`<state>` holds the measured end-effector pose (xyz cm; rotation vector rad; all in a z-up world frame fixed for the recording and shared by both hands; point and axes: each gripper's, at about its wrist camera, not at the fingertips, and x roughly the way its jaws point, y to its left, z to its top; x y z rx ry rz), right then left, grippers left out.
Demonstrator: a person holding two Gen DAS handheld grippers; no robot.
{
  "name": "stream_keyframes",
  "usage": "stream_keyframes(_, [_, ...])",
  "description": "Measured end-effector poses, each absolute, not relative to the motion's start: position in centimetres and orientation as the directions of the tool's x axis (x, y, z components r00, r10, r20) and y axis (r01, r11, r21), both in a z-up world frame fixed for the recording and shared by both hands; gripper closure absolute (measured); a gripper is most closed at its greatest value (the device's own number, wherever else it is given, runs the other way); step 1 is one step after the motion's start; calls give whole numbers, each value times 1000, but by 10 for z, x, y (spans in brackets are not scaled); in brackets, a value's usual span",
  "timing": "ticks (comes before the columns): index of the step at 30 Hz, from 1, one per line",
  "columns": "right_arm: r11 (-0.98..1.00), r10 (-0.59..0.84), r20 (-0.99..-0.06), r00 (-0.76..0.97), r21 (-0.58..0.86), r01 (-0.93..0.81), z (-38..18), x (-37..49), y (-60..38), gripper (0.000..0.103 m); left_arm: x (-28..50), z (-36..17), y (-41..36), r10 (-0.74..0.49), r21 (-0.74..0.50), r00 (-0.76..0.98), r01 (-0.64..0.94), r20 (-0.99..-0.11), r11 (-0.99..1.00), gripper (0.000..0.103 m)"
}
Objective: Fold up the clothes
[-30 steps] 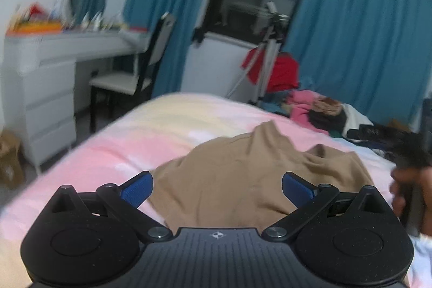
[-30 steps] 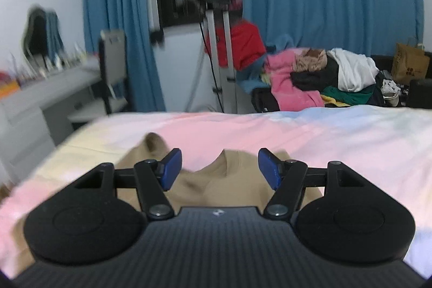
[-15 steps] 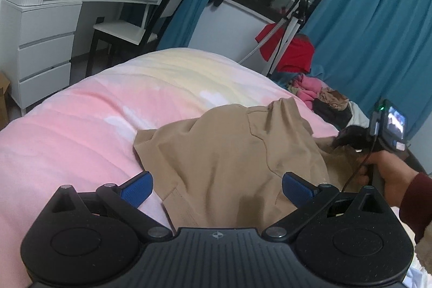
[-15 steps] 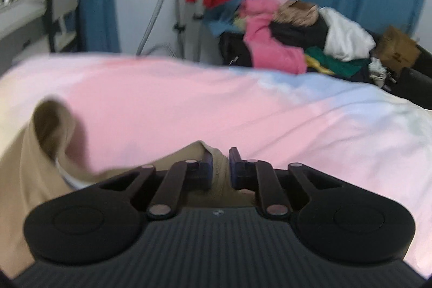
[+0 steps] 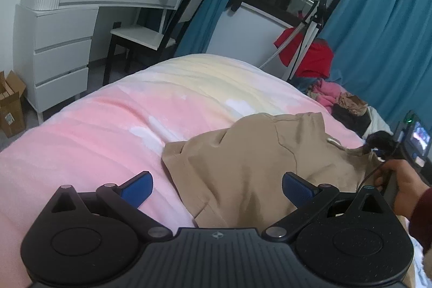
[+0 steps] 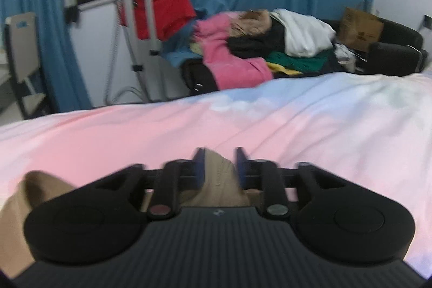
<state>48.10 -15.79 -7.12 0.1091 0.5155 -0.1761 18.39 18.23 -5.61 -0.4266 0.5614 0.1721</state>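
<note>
Tan crumpled garment (image 5: 259, 166) on fleecy bedspread (image 5: 108, 131)

White dresser (image 5: 62, 45), chair (image 5: 151, 39) and teal curtains (image 5: 378, 45) stand behind.

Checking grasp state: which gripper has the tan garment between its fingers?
The right gripper: a fold of the tan garment stands between its jaws, which have just been opening. The left gripper is wide open over it, gripping nothing.

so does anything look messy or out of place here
The tan garment lies crumpled and bunched on the bed, not flat for folding. Behind the bed, a heap of clothes is piled loosely.
</note>
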Motion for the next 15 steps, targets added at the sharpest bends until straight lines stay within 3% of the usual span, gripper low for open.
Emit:
stream_keyframes(2, [986, -106, -455, 884, 69, 154, -61, 462, -155, 29, 184, -54, 179, 52, -309, 839, -257, -542, 916, 0])
stream_keyframes(7, [994, -22, -415, 909, 87, 63, -31, 393, -146, 27, 180, -45, 168, 85, -212, 857, -220, -509, 952, 0])
stream_keyframes(15, [976, 107, -363, 926, 217, -28, -2, 209, -158, 27, 152, -27, 164, 30, -242, 870, -171, -493, 955, 0])
